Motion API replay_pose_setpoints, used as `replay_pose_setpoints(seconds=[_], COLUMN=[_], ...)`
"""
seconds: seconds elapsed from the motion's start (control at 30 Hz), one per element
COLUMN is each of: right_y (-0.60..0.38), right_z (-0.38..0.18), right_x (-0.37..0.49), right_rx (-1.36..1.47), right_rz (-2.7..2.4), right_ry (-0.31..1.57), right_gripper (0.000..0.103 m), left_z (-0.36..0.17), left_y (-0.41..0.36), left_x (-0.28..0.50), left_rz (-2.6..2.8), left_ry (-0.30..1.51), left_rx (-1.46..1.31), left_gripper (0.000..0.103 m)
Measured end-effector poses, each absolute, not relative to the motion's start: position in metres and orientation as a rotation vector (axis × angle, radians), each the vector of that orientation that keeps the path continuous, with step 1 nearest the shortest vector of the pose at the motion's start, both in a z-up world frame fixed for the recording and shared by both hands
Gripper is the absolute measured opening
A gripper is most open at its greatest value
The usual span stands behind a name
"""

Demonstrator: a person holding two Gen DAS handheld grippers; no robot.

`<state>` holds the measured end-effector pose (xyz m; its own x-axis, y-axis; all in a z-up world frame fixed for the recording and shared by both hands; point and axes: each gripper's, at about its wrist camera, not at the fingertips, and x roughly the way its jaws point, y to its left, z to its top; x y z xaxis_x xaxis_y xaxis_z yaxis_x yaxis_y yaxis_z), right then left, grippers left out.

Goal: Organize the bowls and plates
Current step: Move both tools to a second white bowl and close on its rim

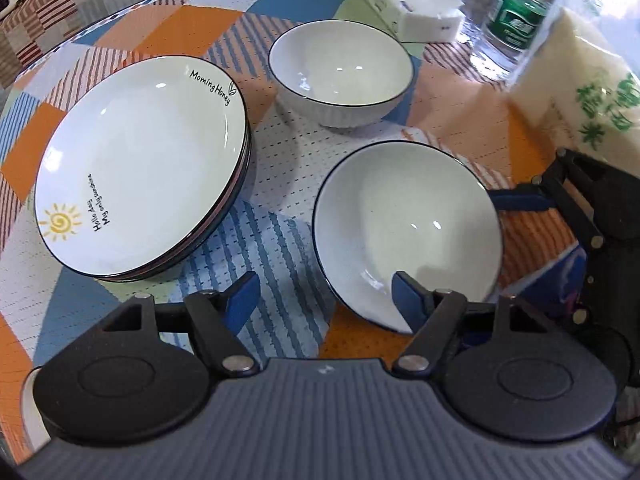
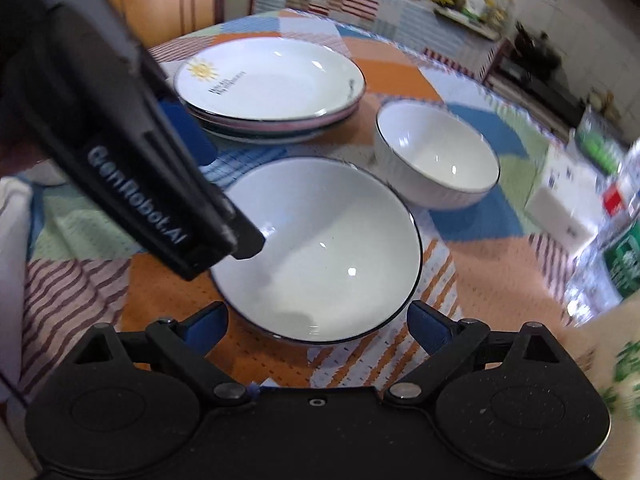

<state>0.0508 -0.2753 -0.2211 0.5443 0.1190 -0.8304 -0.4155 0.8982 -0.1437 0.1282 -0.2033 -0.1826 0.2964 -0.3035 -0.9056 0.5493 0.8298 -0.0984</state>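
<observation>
Blue-padded left gripper [image 1: 324,292] hangs with jaws spread, one pad inside the near white dark-rimmed ceramic bowl [image 1: 404,228], not pinching it. Right gripper [image 2: 318,322], jaws also spread wide, straddles that bowl's near edge. Beyond, on the patchwork tablecloth [image 1: 280,168], sit a second white bowl [image 1: 340,68] and stacked white plates [image 1: 140,164].

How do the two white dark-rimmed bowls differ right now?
The near white bowl with the smooth wall is wider and shallower; the far white bowl with the ribbed outer wall is deeper and narrower. The near bowl looks tipped, with the left tool at its rim; the far bowl sits upright and apart from both tools. Both are empty, glossy white, with thin dark rims.
</observation>
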Motion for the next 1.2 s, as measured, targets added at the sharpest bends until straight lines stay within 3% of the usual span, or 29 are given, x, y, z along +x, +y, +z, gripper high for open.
replay_pose_setpoints(seconds=[0.07,0.17,0.27,0.4,0.57,1.2], right_y=[-0.278,-0.28,-0.28,-0.282,-0.284,-0.288], right_z=[-0.228,-0.231,-0.232,-0.231,-0.229,-0.18], right_x=[0.055,0.055,0.051,0.047,0.051,0.043], right_rx=[-0.299,-0.261,-0.263,-0.255,-0.264,-0.241], right_rz=[0.328,0.35,0.364,0.373,0.389,0.339], right_ry=[0.957,0.945,0.927,0.919,0.924,0.842], right_gripper=[0.098,0.097,0.097,0.097,0.097,0.097], left_z=[-0.189,-0.195,-0.193,-0.192,-0.188,-0.128], left_y=[-0.205,-0.209,-0.213,-0.216,-0.213,-0.212], left_x=[0.13,0.13,0.126,0.125,0.129,0.132], left_rz=[-0.582,-0.616,-0.632,-0.592,-0.598,-0.649], left_ry=[1.144,1.176,1.164,1.155,1.223,1.134], left_rx=[0.244,0.238,0.228,0.257,0.239,0.235], left_gripper=[0.058,0.054,0.031,0.019,0.019,0.019])
